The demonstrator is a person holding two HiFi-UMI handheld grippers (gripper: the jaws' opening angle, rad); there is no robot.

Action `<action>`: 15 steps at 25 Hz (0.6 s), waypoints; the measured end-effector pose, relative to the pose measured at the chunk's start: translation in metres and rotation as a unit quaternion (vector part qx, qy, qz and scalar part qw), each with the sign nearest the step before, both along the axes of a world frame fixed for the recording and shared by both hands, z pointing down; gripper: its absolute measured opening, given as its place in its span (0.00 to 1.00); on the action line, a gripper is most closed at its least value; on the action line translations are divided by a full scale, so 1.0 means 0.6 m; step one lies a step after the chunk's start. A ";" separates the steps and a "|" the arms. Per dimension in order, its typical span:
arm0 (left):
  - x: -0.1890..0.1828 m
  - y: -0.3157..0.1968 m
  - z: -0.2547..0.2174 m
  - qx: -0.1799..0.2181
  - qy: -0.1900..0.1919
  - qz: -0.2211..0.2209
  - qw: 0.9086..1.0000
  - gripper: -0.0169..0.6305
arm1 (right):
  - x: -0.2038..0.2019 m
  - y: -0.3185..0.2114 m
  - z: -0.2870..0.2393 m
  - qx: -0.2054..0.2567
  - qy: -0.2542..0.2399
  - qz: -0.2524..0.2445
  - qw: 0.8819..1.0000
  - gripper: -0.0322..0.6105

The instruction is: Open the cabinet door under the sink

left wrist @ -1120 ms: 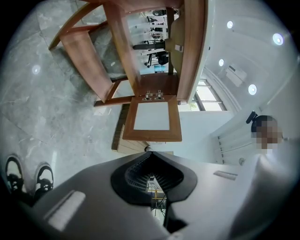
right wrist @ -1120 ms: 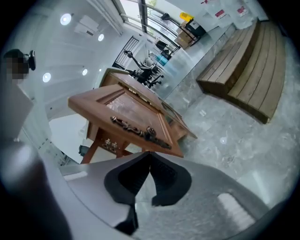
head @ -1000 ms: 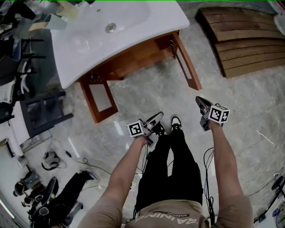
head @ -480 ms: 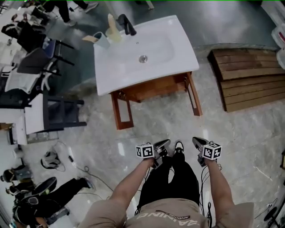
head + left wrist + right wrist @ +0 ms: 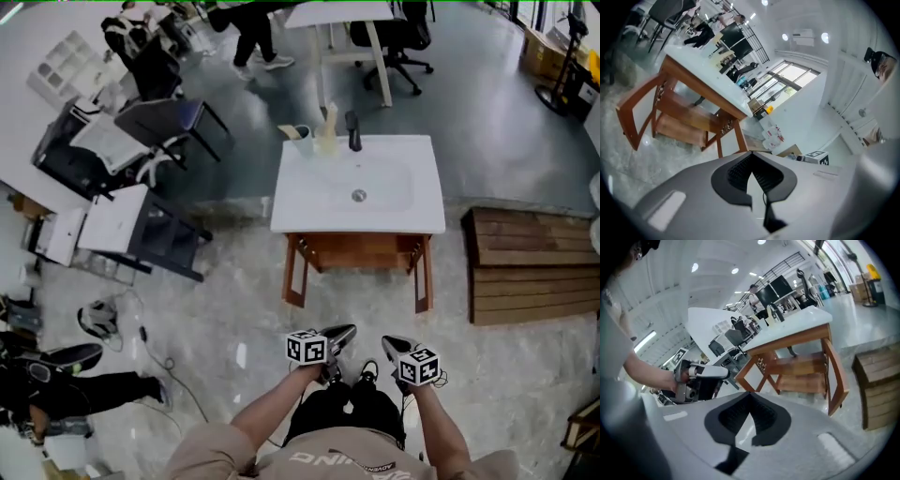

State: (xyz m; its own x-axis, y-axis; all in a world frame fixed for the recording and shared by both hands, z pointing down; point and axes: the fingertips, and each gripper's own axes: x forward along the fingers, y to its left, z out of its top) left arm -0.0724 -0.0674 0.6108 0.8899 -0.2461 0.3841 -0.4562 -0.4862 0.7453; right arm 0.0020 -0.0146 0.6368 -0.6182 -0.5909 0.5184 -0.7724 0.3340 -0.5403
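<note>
Both the left gripper (image 5: pixel 343 332) and right gripper (image 5: pixel 388 343) hang closed and empty, well apart from the sink cabinet (image 5: pixel 356 251), seemingly since its doors (image 5: pixel 294 272) already stand open

Sink (image 5: pixel 302 212) atop cabinet (image 5: pixel 357 251), planks (image 5: pixel 530 268) at right

Our right claw (image 5: pixel 749 397) has its dark ribbed jaws pressed together with nothing between them. Beyond it we see the brown wooden sink cabinet (image 5: pixel 801 366) under a white slab top (image 5: pixel 787 328), a framed wooden door (image 5: pixel 840 375) swung outward on its right. Stacked brown wooden planks (image 5: pixel 876 380) lie on the grey marbled floor (image 5: pixel 872 333) beside it. At left, a hand (image 5: pixel 676 376) holds our left claw (image 5: pixel 723 376)
</note>
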 end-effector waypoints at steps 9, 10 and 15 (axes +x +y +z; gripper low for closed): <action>-0.023 -0.031 -0.156 0.143 -0.056 0.005 0.988 0.05 | -0.001 -0.040 -0.161 0.118 0.114 -0.068 0.984 0.05; -0.023 -0.030 -0.169 0.153 -0.056 0.005 0.987 0.05 | -0.002 -0.039 -0.175 0.122 0.114 -0.065 0.984 0.05; -0.030 -0.033 -0.220 0.186 -0.059 -0.016 0.981 0.05 | -0.001 -0.032 -0.237 0.155 0.110 -0.045 0.981 0.05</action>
State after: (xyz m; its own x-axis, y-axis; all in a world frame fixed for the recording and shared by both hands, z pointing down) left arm -0.0905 -0.0875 0.4786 0.8346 -0.4153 0.3619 -0.5473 -0.6992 0.4600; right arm 0.0014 -0.0336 0.4943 -0.5687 -0.6896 0.4484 -0.8185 0.5284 -0.2254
